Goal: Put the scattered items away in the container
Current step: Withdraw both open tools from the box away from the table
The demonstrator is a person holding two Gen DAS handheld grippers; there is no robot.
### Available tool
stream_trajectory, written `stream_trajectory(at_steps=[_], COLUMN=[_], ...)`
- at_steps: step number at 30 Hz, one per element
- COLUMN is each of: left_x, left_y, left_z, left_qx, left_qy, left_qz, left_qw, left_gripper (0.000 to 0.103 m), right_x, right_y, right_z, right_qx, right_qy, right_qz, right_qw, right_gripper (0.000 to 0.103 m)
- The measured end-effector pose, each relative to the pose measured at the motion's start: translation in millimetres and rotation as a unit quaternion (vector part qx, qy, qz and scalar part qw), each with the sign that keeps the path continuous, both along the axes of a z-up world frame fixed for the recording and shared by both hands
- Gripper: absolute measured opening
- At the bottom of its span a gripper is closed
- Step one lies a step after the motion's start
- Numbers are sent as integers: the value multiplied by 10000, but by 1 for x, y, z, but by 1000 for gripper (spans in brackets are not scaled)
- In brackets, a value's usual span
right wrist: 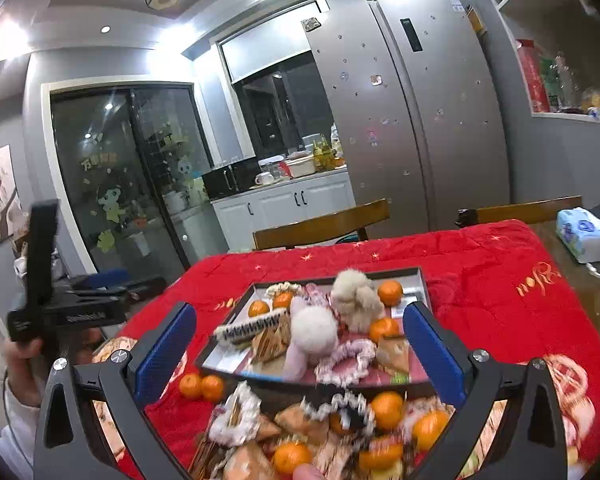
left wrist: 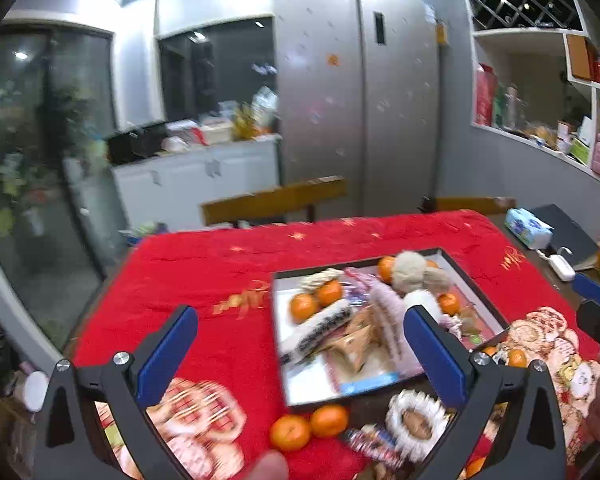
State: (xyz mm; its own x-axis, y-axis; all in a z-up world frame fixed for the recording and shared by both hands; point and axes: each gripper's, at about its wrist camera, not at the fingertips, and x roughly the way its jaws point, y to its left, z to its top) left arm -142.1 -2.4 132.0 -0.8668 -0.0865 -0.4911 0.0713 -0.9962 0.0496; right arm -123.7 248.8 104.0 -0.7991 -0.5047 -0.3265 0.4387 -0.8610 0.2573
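A black-rimmed tray [left wrist: 278, 320] sits on the red cloth and holds tangerines, snack packets, pink hair ties and a fluffy toy [left wrist: 410, 270]. It also shows in the right wrist view [right wrist: 422, 280]. Two loose tangerines [left wrist: 308, 426] and a white scrunchie [left wrist: 416, 424] lie in front of it. My left gripper [left wrist: 300, 356] is open and empty above the tray's near left side. My right gripper [right wrist: 300, 348] is open and empty above the tray's near edge. A pile of tangerines and snacks [right wrist: 320, 432] lies below it. The left gripper shows at the left of the right wrist view [right wrist: 60, 304].
The red cloth [left wrist: 220, 272] covers the table. A tissue pack [left wrist: 528, 228] and a white charger [left wrist: 562, 266] lie at the right edge. Wooden chairs [left wrist: 276, 200] stand behind the table, with a fridge [left wrist: 360, 100] beyond.
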Motion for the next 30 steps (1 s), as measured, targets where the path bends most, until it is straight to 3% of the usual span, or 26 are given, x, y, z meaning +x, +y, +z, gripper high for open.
stream_trajectory(at_steps=[3,8,16,19,26,30], left_x=[37,81,107,118,140,145], left_y=[-7,-20,-15,-8,8,18], left_z=[-7,-38,-75,-89,-124,-128], left_qx=[130,406,720,655,741,357], left_qy=[274,337,137,49,181,218], left_qz=[216,439,-31,-27,-492,-436], left_qw=[9993,9976,9973,9978,9959,9982], left_gripper=[103,103,103,103,103,103], right_x=[22,48,83,95,109,99], right_y=[-3,-1,-11,-17,-45,-49], right_z=[-4,-26,-44,-52,-83,-92], right_qx=[244,323,552,547,1045,1315], right_qy=[-23,-250,-214,-224,0,-323], right_qz=[-234,-569,-834,-922,-1003,-1291], right_qw=[9994,9975,9948,9940,9894,9823], right_gripper=[103,103,103,103,103,103])
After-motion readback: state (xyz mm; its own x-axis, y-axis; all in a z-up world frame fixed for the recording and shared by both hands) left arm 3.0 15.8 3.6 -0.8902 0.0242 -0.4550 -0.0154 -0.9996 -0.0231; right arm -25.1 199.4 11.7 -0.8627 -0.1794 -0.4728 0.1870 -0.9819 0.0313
